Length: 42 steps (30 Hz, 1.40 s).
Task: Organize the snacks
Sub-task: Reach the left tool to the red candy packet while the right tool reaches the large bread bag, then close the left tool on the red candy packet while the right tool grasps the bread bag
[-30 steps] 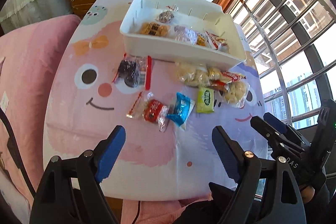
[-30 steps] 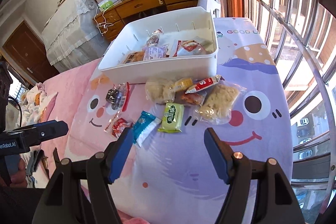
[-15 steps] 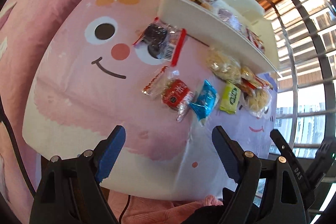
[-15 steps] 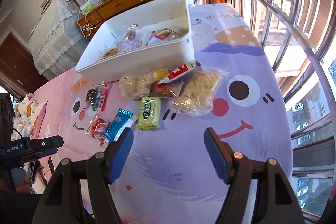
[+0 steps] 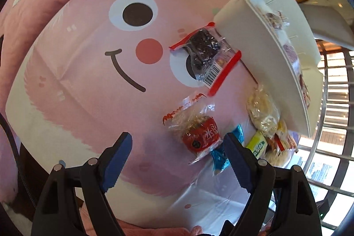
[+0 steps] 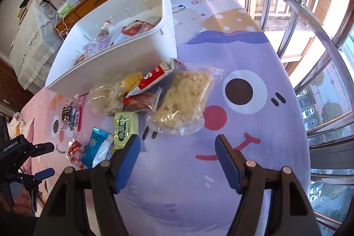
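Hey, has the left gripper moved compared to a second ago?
Yes. The left gripper has dropped closer to the tablecloth; the red snack packet now sits right by its fingertips, jaws open and empty.

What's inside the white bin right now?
The white bin holds a purple-printed packet and a red-and-white packet, plus more wrappers at its far-left end. Its near wall hides the bottom.

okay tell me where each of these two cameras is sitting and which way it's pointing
Left wrist: sits on the left gripper, looking steeply down at the red snack packet and the pink face cloth; its open blue-padded fingers show.
Right wrist: sits on the right gripper, looking down at the rice-cracker bag on the purple cloth; its open fingers show, plus the other gripper at the left edge.
Shared: the white bin and the green packet.
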### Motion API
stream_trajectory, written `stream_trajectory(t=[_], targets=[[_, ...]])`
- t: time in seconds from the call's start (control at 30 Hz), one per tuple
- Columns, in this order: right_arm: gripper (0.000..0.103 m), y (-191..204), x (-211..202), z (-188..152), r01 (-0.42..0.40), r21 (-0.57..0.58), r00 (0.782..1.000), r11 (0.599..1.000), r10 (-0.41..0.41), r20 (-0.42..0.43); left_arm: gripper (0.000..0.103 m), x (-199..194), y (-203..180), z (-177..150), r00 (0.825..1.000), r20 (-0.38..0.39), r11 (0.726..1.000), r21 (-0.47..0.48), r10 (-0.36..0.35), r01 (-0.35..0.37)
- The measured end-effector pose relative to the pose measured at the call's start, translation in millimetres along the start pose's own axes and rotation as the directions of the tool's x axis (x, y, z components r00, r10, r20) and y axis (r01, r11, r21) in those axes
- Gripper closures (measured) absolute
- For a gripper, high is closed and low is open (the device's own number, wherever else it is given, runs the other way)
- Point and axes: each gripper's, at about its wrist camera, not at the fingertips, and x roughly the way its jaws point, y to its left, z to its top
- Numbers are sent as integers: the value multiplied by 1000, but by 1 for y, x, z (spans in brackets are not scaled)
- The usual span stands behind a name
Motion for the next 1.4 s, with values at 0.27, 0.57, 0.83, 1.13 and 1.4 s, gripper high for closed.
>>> stream_trajectory(t=[0.27, 0.57, 0.83, 1.13, 1.4], targets=[[33, 1, 25, 11, 43, -18, 999, 999, -44, -24, 20, 25, -22, 11, 997, -56, 998, 31, 61, -59], [33, 19, 46, 18, 93, -101, 994, 990, -98, -41, 30, 48, -34, 24, 988, -123, 995, 43, 97, -93], [33, 35, 55, 21, 164, -167, 986, 972, -168, -10, 50, 61, -45, 31, 985, -160, 996, 62, 71, -62], [33, 32, 58, 22, 192, -166, 981, 967, -191, 22, 53, 67, -49, 25, 987, -156, 997, 62, 49, -39], [41, 30, 53, 22, 207, -186, 978, 961, -204, 36, 55, 59, -28, 18, 987, -157, 998, 56, 45, -37]])
